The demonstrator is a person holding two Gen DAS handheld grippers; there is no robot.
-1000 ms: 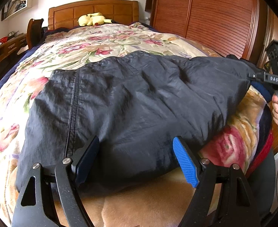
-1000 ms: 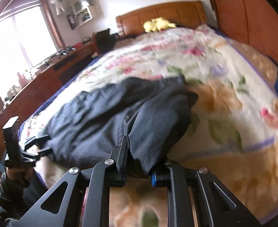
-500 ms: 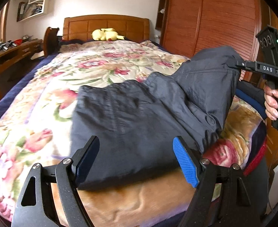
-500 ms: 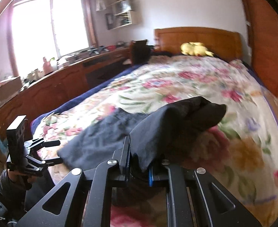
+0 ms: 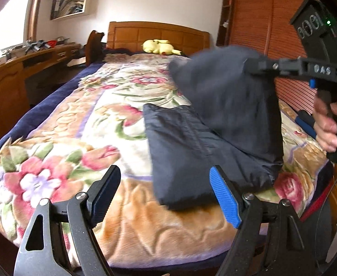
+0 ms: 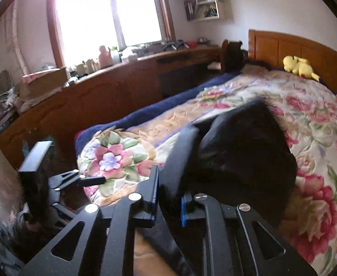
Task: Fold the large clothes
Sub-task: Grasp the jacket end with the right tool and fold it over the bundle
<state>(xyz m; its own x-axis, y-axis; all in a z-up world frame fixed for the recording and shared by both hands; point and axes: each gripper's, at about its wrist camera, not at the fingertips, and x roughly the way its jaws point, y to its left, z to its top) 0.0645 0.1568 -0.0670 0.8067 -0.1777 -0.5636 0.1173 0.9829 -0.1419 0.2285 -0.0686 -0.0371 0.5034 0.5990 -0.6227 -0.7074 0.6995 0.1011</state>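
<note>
A dark navy garment (image 5: 191, 147) is seen on the floral bedspread (image 5: 76, 138) toward the bed's foot and right side, its right portion lifted off the bed and clamped in the right tongs (image 6: 168, 197), whose jaws are closed tight on the cloth. The left tongs (image 5: 166, 195) are held wide apart and empty near the foot edge, the garment's near hem lying just beyond the blue right pad (image 5: 224, 197). Bare bedspread is noted left of the garment and up to the yellow plush toy (image 5: 159, 47) by the headboard (image 5: 157, 34).
</note>
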